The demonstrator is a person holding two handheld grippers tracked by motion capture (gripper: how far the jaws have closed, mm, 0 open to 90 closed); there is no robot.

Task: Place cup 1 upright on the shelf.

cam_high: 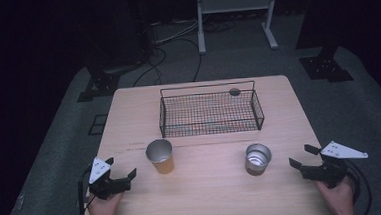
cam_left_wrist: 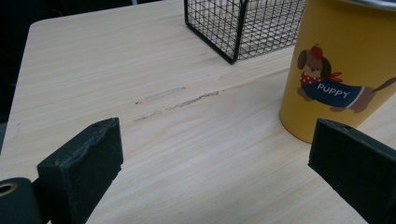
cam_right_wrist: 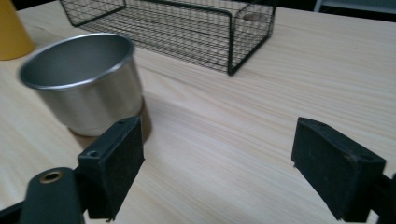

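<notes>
High view, surface: we see a pale wood-grain table (cam_high: 203, 187) with rounded corners, standing on grey carpet.
High view, room: we note dark surroundings, black stand feet to either side, cables on the floor and a white frame (cam_high: 235, 14) behind the table.
High view, basket: a black wire basket (cam_high: 210, 112), rectangular and open-topped, sits at the far middle of the table.
High view, cups: the yellow cup (cam_high: 160, 157) stands upright near the left front of the basket; the steel cup (cam_high: 258, 159) stands upright well to its right.
High view, tools: we hold the left gripper (cam_high: 120, 174) at the near left edge and the right gripper (cam_high: 301, 157) at the near right edge, each with a grey three-cornered plate on top and jaws spread wide, gripping nothing.

Left gripper view, surface: we see fine straight grain with a few short dark scuff lines.
Left gripper view, cup: the yellow cup (cam_left_wrist: 341, 70) is smooth and matte with a steel rim and a cartoon dog marked PUPPY; it stands ahead of the right jaw, apart from it.
Left gripper view, tool: the black blocky jaws stand wide apart over bare wood.

Right gripper view, cup: the steel cup (cam_right_wrist: 84, 84) is brushed metal, tapered, rolled at the lip, on a dark base; it stands just beyond the left jaw.
Right gripper view, basket: the thin wire mesh (cam_right_wrist: 177, 28) lies farther back.
Right gripper view, tool: the jaws are wide apart, empty.
</notes>
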